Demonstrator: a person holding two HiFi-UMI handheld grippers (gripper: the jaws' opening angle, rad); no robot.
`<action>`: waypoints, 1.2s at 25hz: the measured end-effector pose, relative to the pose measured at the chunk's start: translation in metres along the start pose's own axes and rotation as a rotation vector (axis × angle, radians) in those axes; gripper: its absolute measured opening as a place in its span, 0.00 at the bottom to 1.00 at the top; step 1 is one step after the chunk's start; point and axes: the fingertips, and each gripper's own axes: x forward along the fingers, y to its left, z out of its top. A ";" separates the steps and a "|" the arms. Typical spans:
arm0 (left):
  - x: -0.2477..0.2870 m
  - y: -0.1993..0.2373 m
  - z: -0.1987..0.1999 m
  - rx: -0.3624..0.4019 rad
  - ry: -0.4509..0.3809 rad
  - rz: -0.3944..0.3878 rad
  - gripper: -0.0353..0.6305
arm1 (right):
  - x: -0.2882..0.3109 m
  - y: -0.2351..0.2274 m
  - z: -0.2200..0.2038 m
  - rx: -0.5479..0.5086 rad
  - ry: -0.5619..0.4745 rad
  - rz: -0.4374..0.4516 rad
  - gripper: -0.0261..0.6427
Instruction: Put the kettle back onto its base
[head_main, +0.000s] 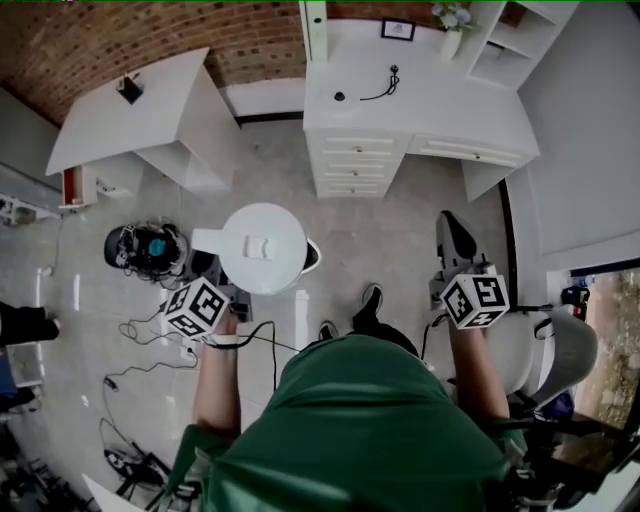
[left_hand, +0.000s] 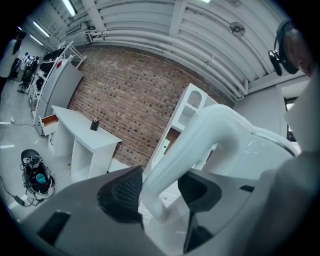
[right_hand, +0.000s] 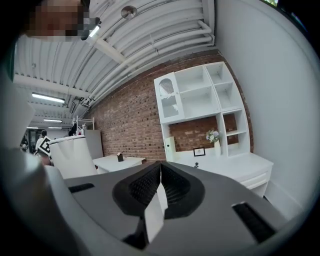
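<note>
A white kettle (head_main: 262, 248) hangs in the air over the floor, seen from above with its lid up. My left gripper (head_main: 208, 268) is shut on its handle (head_main: 204, 242); in the left gripper view the curved white handle (left_hand: 210, 130) runs between the two dark pads (left_hand: 122, 192). The kettle's body also shows at the left of the right gripper view (right_hand: 75, 155). My right gripper (head_main: 452, 232) is held out to the right, apart from the kettle, its jaws (right_hand: 160, 182) shut with nothing between them. On the white desk lie a small dark round thing (head_main: 340, 97) and a black cable (head_main: 382, 88).
A white desk with drawers (head_main: 420, 115) stands ahead, below a shelf unit (right_hand: 200, 105). A white side table (head_main: 140, 110) stands at the left. A black bundle (head_main: 145, 248) and loose cables (head_main: 150, 350) lie on the floor. A white chair (head_main: 545, 350) is at my right.
</note>
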 end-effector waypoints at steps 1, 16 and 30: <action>0.006 -0.003 0.001 -0.001 -0.002 0.004 0.39 | 0.007 -0.006 0.002 0.000 0.001 0.005 0.07; 0.096 -0.058 0.006 -0.012 -0.045 0.100 0.39 | 0.085 -0.118 0.025 0.018 0.008 0.076 0.07; 0.149 -0.109 -0.022 -0.025 -0.021 0.130 0.39 | 0.117 -0.188 0.032 0.047 0.010 0.108 0.07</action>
